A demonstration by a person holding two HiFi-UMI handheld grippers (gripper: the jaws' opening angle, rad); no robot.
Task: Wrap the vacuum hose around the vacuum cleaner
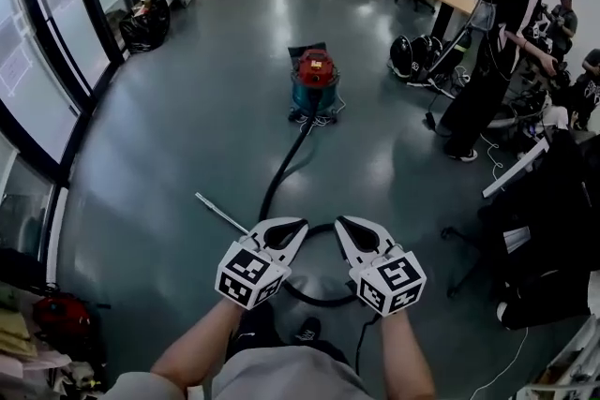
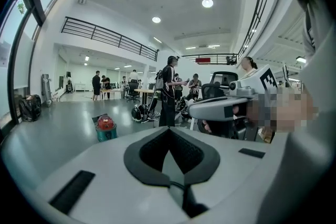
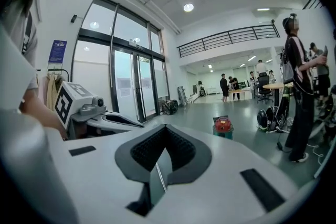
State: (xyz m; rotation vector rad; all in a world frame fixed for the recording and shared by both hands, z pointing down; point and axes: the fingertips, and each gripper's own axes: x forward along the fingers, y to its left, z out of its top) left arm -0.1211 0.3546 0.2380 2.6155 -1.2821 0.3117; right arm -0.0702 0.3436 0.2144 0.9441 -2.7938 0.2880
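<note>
Left gripper point(image 1: 296, 226) and right gripper point(image 1: 343, 226) sit side by side, low in the head view. The left gripper's jaws are clenched together with nothing between them. The right gripper's are the same, clenched and empty. The vacuum cleaner point(image 1: 314, 81), red top on a teal body, stands on the grey floor point(image 1: 187, 126) well ahead of both. The black vacuum hose point(image 1: 279, 178) runs from its base toward the grippers and loops on the floor under their tips. A thin pale wand point(image 1: 221, 213) lies just left of the hose. A person point(image 1: 497, 51) stands at right.
</note>
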